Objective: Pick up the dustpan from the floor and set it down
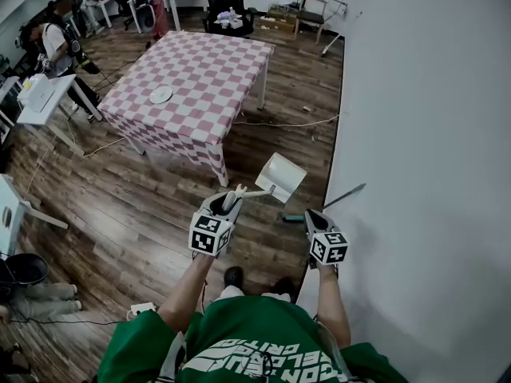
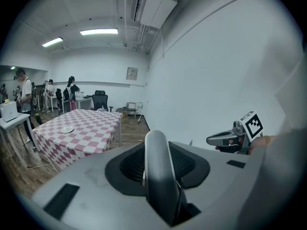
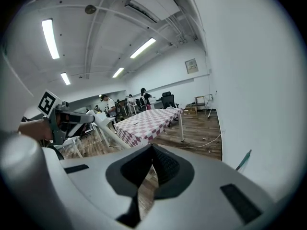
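Note:
In the head view the white dustpan [image 1: 281, 175] hangs in the air above the wooden floor, its pan tilted and its pale handle [image 1: 254, 191] running back to my left gripper [image 1: 233, 196]. That gripper is shut on the handle. In the left gripper view the rounded grey handle [image 2: 158, 176] fills the gap between the jaws of the left gripper [image 2: 156, 150]. My right gripper [image 1: 313, 217] is lifted beside it near the wall, apart from the dustpan. Its jaws meet at the tips with nothing between them in the right gripper view [image 3: 150, 150].
A table with a red-and-white checked cloth [image 1: 207, 78] stands ahead with a white plate [image 1: 160, 95] on it. A white wall [image 1: 423, 134] runs along the right. A long-handled tool [image 1: 343, 195] lies at its base. A cable [image 1: 287, 124] crosses the floor.

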A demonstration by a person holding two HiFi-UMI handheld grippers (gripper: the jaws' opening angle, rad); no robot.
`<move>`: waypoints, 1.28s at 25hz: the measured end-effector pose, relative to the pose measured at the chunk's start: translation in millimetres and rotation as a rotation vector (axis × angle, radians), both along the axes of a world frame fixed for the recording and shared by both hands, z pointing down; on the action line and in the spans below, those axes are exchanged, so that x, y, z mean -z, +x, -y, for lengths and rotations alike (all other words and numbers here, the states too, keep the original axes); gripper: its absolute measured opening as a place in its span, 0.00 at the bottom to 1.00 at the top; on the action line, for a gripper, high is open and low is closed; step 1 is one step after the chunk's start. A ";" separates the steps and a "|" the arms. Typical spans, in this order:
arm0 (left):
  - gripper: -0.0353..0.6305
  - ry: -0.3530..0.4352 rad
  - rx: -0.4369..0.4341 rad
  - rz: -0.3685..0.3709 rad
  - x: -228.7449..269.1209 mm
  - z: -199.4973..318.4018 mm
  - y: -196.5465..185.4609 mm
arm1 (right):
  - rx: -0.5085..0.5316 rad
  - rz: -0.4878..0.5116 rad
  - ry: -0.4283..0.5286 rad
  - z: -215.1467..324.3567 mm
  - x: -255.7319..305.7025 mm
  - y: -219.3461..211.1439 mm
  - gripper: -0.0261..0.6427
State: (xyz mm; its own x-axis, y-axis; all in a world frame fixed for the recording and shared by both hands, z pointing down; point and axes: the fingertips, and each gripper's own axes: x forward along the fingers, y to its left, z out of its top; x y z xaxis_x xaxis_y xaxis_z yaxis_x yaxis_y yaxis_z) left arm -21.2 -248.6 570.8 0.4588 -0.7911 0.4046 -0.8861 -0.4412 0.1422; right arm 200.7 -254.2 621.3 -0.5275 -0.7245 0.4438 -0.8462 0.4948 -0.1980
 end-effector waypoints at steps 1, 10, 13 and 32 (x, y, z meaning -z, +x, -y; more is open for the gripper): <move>0.23 0.014 0.004 -0.010 8.2 1.2 -2.4 | 0.002 0.000 0.011 1.6 5.2 -1.7 0.05; 0.23 0.104 0.025 -0.051 50.7 15.7 -18.1 | 0.036 0.012 0.125 17.9 59.8 -15.5 0.05; 0.23 0.113 0.031 -0.053 57.0 18.0 -20.8 | 0.041 0.002 0.144 19.6 67.7 -16.9 0.05; 0.24 0.098 0.078 -0.067 58.7 23.4 -35.4 | 0.060 -0.021 0.135 22.0 62.3 -19.7 0.05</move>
